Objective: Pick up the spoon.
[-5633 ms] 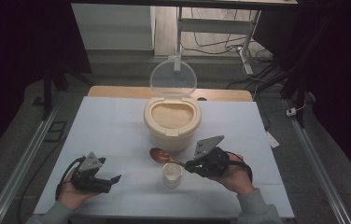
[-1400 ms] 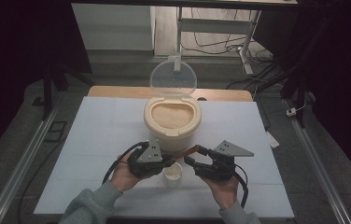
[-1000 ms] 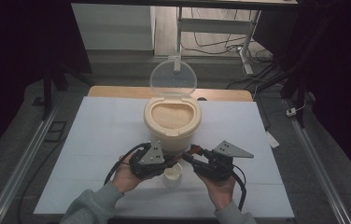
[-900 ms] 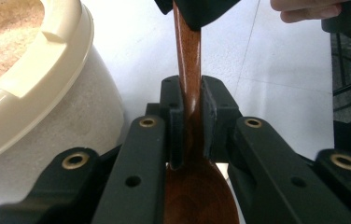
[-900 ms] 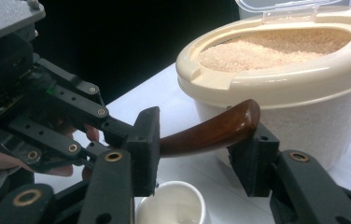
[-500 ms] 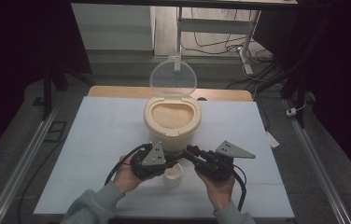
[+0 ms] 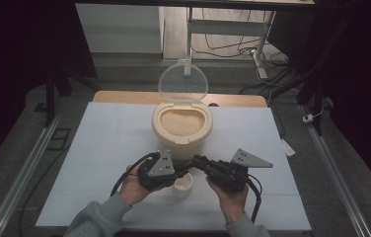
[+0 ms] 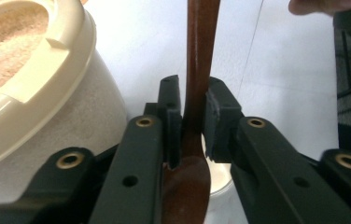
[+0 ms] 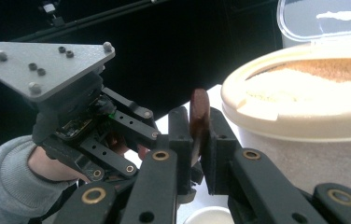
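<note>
A brown wooden spoon (image 8: 197,46) is held between both grippers, just above a small white cup (image 7: 183,183). In the left gripper view my left gripper (image 8: 190,100) is shut on the spoon where handle meets bowl, and the bowl hangs over the cup (image 8: 220,175). My right gripper (image 9: 199,123) is shut on the spoon (image 9: 200,100), seen edge-on. From above, the left gripper (image 7: 179,170) and right gripper (image 7: 199,160) meet tip to tip in front of the cream rice container (image 7: 182,126).
The container is full of rice and its clear lid (image 7: 183,81) stands open at the back. It sits on a white table (image 7: 109,143) with bare surface to both sides. A person's hands and grey sleeves come in at the front edge.
The left gripper came in from the front left to meet the right gripper at the spoon over the cup. In the last second the right gripper edged slightly left.
</note>
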`<state>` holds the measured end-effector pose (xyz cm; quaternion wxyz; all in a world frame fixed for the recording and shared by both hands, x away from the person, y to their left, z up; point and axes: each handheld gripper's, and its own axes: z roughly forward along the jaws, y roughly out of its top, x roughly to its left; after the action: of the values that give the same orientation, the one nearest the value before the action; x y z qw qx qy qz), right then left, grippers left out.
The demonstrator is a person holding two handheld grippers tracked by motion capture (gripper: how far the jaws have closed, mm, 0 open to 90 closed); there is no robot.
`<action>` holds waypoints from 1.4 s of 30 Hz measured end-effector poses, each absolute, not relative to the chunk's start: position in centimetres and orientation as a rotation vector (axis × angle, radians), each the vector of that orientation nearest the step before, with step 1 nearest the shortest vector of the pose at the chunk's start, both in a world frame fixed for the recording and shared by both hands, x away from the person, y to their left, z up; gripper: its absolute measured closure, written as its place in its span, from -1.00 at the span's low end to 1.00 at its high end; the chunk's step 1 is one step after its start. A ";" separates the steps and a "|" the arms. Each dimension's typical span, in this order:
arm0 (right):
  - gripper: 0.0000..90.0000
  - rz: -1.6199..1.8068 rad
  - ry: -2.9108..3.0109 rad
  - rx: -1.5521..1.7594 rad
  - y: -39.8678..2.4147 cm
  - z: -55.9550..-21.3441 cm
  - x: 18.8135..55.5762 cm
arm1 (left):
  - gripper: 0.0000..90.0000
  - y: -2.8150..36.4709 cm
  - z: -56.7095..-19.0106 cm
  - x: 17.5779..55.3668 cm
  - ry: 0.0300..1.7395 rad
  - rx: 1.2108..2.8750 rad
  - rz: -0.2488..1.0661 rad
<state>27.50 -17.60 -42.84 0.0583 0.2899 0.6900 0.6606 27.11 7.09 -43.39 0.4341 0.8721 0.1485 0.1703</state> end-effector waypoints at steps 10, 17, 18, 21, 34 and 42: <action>0.85 2.025 2.015 0.886 -19.6 -42.1 27.9 | -0.26 10.6 -43.7 26.3 0.540 2.107 0.417; 0.85 2.052 1.970 0.868 -20.7 -41.2 27.9 | -0.42 15.6 -44.9 25.7 0.707 2.041 0.390; 0.85 2.055 1.964 0.867 -20.8 -41.1 27.8 | -0.43 16.3 -45.1 25.5 0.731 2.030 0.390; 0.85 2.065 1.945 0.859 -21.1 -40.7 27.8 | -0.47 18.2 -45.9 25.1 0.784 2.011 0.389; 0.85 2.082 1.876 0.861 -23.0 -39.7 28.1 | -0.48 22.5 -49.1 24.6 0.920 2.013 0.369; 0.85 2.099 1.841 0.859 -23.6 -39.2 28.1 | -0.50 22.2 -49.6 25.0 0.931 2.040 0.381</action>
<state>28.10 -23.59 -39.17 0.1101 0.2922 0.6265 0.7141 24.98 22.24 -49.59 0.4199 0.8140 0.3715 0.1521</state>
